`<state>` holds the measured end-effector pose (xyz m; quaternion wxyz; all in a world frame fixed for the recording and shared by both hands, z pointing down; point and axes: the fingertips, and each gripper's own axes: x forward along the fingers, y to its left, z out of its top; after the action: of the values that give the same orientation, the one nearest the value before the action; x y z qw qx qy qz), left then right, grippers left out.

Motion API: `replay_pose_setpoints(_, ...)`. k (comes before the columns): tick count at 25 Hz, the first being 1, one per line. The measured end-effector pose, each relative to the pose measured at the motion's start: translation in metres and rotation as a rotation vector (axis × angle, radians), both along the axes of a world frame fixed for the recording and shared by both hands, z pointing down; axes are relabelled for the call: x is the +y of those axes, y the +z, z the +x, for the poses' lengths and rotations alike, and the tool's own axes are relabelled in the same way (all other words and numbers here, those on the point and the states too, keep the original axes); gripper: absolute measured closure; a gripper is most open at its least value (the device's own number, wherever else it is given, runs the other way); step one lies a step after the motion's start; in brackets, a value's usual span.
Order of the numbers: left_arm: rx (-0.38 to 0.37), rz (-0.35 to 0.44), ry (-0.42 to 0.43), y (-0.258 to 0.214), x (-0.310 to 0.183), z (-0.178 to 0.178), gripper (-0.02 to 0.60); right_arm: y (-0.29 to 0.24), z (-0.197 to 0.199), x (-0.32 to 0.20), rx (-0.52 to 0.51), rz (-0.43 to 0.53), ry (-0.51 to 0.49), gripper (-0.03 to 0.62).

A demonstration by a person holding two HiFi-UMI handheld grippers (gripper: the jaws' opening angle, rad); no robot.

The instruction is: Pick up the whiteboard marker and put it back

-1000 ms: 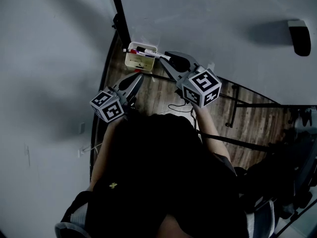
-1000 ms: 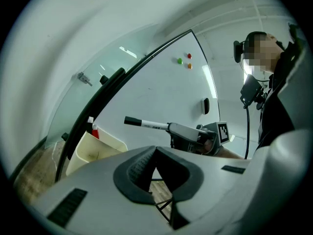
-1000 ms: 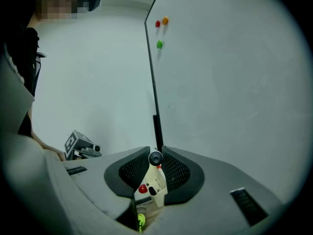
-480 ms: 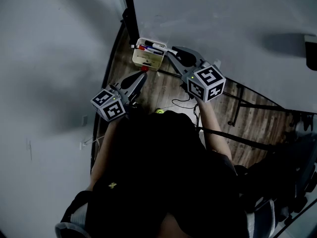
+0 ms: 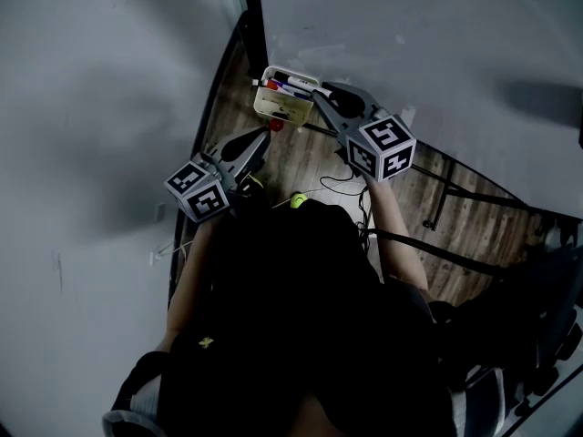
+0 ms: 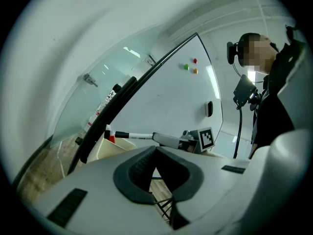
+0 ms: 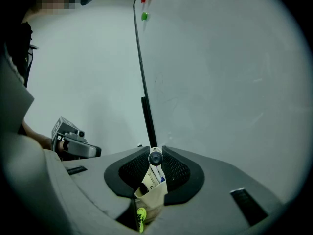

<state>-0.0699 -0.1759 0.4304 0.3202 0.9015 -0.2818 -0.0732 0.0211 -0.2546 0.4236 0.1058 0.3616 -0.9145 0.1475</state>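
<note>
Right gripper: jaws narrow, clamped on the whiteboard marker. In the right gripper view the marker sits end-on between the pads, butt end facing the camera. Right forearm reaches out from the body, and the gripper tilts slightly nose-down toward the whiteboard.

Marker position: roughly level, with the capped end out past the jaw tips, over the cream pen tray at the whiteboard's lower corner, beside the black frame post. Can't tell whether it touches the tray rim or the other markers. The tray already holds a red-capped marker and a blue one.

Left gripper: jaw tips together with nothing between them. It's held about level and pointed at the tray from the near-left side, just short of it and not touching. Left forearm is tucked in close to the body. The left gripper view looks across at the right gripper and the held marker.

Also in view: a yellow-green ball on the wood floor between the two grippers, a black eraser on the board face, and coloured magnets higher up.
</note>
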Motion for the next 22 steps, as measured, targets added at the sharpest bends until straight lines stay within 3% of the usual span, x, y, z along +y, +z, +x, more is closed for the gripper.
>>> replay_pose_setpoints(22,-0.021,-0.035,0.000,0.001,0.012,-0.011,0.578,0.035,-0.011,-0.014,0.034,-0.032,-0.005,0.523)
